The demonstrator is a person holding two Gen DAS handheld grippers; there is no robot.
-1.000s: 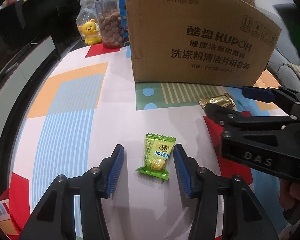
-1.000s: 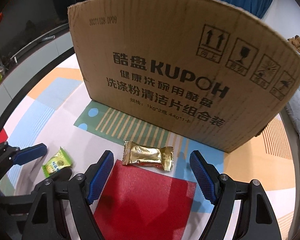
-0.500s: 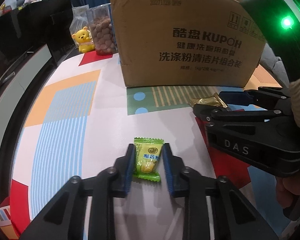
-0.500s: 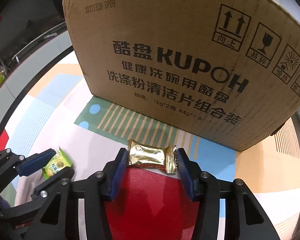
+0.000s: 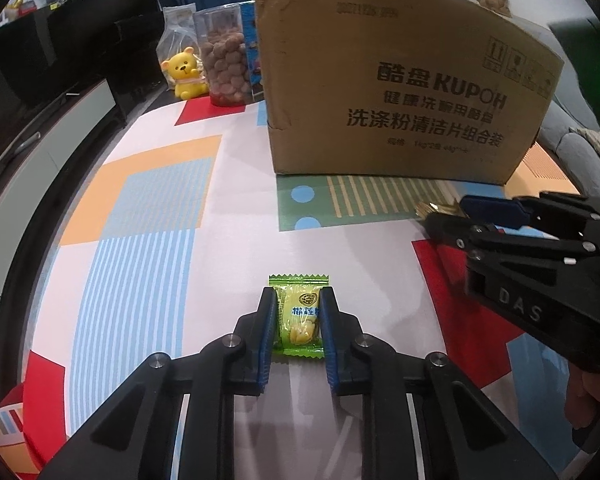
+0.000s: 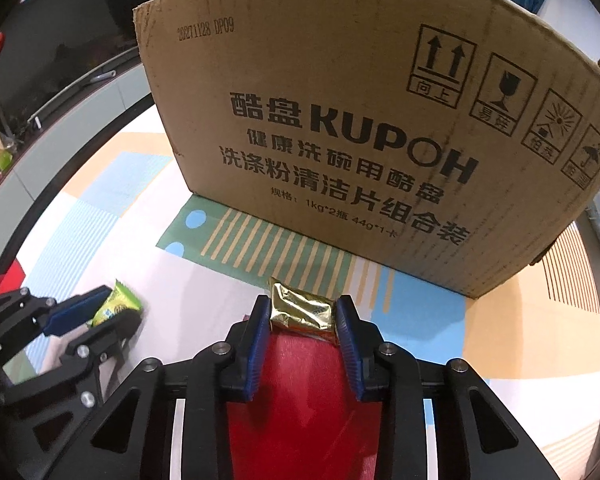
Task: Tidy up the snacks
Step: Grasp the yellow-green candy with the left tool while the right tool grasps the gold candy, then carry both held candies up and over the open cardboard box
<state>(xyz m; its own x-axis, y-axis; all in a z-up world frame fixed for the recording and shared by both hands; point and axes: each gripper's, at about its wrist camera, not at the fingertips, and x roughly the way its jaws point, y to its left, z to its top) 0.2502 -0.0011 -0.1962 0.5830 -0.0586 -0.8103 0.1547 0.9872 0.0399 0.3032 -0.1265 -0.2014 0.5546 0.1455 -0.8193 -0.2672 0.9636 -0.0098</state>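
Your left gripper (image 5: 299, 316) has just been closing and now pinches the green-and-yellow plastic-wrapped candy (image 5: 300, 316) across its width, blue pads (image 5: 269, 320) pressing both long edges. The candy lies in front of the big brown cardboard box (image 5: 400, 80), out on the pale patch of the patterned tablecloth (image 5: 160, 200).

Your right gripper (image 6: 302, 314) has also just been closing; it is clamped on the gold foil-wrapped candy (image 6: 300, 312), nearer the box, where a red patch meets the green striped panel.

Risks, as I judge them: both wrappers are slick and crumple easily, so either sweet could slide out on the lift. The grippers sit close together, so raising them together may knock one against the other. The box wall stands tall; a low carry could catch its rim.

Readable writing: "KUPOH" on the box with Chinese text, "1kg*2", handling symbols, a stamped date code. "DAS" on the right gripper body. The candy label is too small to read.

Beyond the box's left side: a clear jar of brown round snacks (image 5: 224, 68) and a yellow bear figurine (image 5: 184, 76).
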